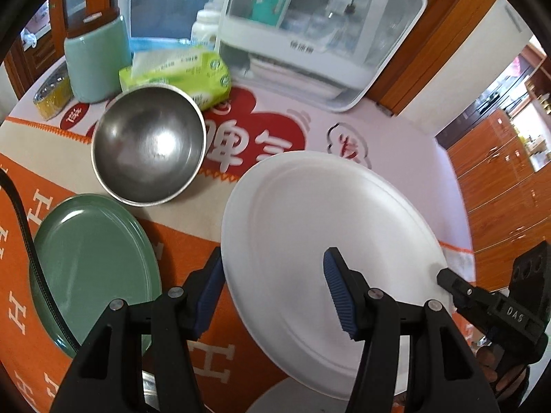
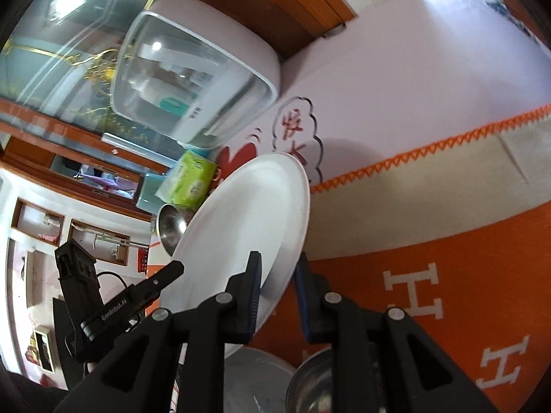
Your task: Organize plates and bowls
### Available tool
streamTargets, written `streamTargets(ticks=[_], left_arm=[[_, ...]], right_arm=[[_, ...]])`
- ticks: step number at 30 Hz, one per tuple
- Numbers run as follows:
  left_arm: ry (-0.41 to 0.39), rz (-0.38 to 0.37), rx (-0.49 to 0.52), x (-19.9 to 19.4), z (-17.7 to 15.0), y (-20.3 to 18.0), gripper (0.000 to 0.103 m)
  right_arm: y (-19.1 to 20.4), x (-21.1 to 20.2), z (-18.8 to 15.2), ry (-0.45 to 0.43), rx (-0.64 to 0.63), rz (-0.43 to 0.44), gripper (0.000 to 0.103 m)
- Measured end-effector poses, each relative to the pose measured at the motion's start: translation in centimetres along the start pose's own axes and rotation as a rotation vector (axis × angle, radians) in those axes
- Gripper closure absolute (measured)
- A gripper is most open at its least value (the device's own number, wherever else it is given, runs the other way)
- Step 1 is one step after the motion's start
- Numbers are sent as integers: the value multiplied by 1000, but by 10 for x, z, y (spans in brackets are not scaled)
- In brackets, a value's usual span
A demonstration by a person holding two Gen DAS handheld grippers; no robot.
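Right tool (image 2: 277, 296) clamped on the near rim of a white plate (image 2: 248, 220), blue pads on either face, plate tilted up off the orange-and-cream cloth on the desk (image 2: 447, 241). Left tool (image 1: 272, 292) half apart, straddling the same white plate (image 1: 327, 241) at its left edge: one pad above the plate's face, the other just beside the rim; contact not discernible. Steel bowl (image 1: 148, 146) upright behind, empty, just beside a green plate (image 1: 93, 258) lying flat at the left. Green tissue pack (image 1: 193, 74) touching the bowl's far side; mint cup (image 1: 96, 65) and white lidded storage box (image 1: 320, 31) farther back.
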State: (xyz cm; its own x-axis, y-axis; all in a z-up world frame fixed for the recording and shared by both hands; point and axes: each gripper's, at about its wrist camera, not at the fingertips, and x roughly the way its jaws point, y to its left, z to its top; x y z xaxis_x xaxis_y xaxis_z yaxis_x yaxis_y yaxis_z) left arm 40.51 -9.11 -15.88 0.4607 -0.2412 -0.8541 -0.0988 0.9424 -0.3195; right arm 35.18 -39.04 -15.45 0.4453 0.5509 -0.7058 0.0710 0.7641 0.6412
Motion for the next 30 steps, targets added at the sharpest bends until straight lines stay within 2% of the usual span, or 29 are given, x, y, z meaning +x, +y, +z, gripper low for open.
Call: streamTargets(ticks=[13, 21, 30], left_arm=[[-147, -65, 21, -84, -22, -4, 48], [-211, -94, 39, -145, -58, -1, 47], [-288, -143, 67, -211, -108, 18, 47]], right_arm=[[54, -63, -39, -115, -168, -1, 82], [86, -104, -81, -179, -257, -1, 82], [119, -135, -141, -232, -288, -9, 82]])
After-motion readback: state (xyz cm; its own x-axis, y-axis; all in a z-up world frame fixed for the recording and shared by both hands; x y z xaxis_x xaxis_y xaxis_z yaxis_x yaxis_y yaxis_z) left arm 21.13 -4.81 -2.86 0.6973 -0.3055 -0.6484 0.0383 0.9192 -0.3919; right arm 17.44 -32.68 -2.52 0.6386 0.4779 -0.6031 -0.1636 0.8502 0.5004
